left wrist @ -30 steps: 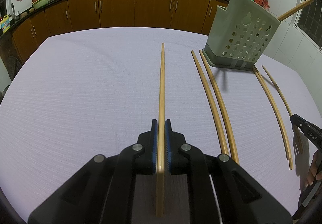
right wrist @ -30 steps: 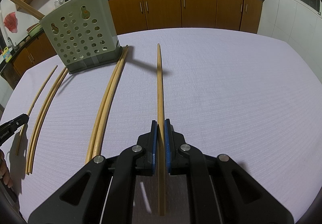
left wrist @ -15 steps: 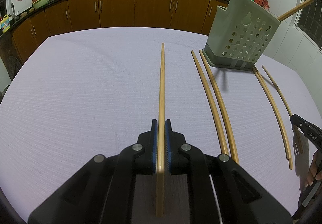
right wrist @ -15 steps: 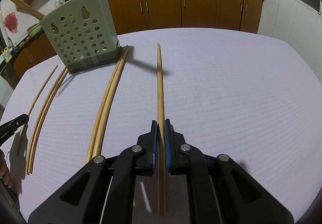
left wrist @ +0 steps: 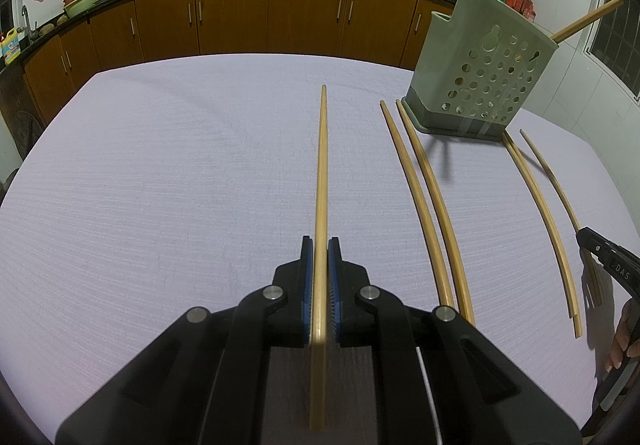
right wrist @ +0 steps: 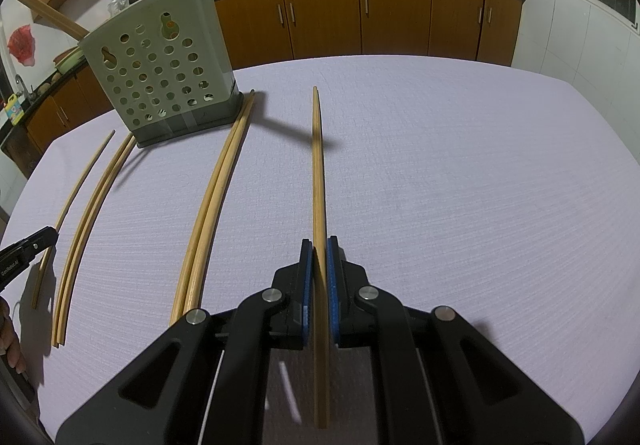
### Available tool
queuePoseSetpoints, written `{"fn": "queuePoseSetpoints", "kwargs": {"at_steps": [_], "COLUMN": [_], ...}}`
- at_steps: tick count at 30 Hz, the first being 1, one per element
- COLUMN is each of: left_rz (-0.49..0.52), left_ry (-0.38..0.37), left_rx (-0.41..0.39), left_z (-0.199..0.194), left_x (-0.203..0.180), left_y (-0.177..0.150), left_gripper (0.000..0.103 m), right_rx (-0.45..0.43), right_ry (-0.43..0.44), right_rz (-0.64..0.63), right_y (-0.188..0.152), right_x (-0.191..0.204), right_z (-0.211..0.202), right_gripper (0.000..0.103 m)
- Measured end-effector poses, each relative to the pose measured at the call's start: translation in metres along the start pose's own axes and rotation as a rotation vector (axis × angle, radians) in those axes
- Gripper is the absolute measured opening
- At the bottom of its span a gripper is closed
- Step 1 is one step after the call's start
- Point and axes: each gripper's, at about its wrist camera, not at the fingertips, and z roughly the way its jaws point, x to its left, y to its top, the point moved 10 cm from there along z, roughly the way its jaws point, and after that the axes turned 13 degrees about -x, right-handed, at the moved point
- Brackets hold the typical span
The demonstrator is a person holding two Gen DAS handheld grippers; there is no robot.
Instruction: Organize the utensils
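L gripper point(left wrist: 319, 245) was clamped on a chopstick point(left wrist: 321, 173), blue pads point(left wrist: 307, 285) tight on its shaft; the near end ran back under the gripper body, blurred. R gripper point(right wrist: 318, 245) was clamped on a second chopstick point(right wrist: 318, 173) the same way. Loose chopsticks point(left wrist: 428, 201) lay on the lilac tablecloth point(left wrist: 160, 185) beside the green perforated holder point(left wrist: 484, 85). The holder's inside was hidden; sticks poking out of its top were cut off by the frame edge. W/ the fisheye bend, couldn't tell if the outer sticks point(right wrist: 76, 229) were 2 or 3.
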Motion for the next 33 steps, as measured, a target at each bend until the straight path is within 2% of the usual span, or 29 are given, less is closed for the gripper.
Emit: {"fn": "queuePoseSetpoints", "kwargs": {"at_steps": [20,25,33], "left_rz": [0.049,0.044,0.03], "left_ry": [-0.002,-0.017,-0.058], "left_rx": [0.007,-0.082,-0.267], "left_z": [-0.012,-0.041,-0.094], "left_x": [-0.003,-0.005,-0.016], "left_y": [-0.006,0.022,0.092], "left_gripper": [0.008,0.008,0.008], "right_rx": [-0.015,-0.111,-0.282], "right_ry": [0.015,0.01,0.017], "right_rz": [0.013,0.01,0.012], "right_y": [0.0,0.027,0.086], "right_x": [0.0,-0.004,-0.001], "right_z": [-0.011,-0.037,-0.081], "right_gripper": [0.008,0.008,0.008]}}
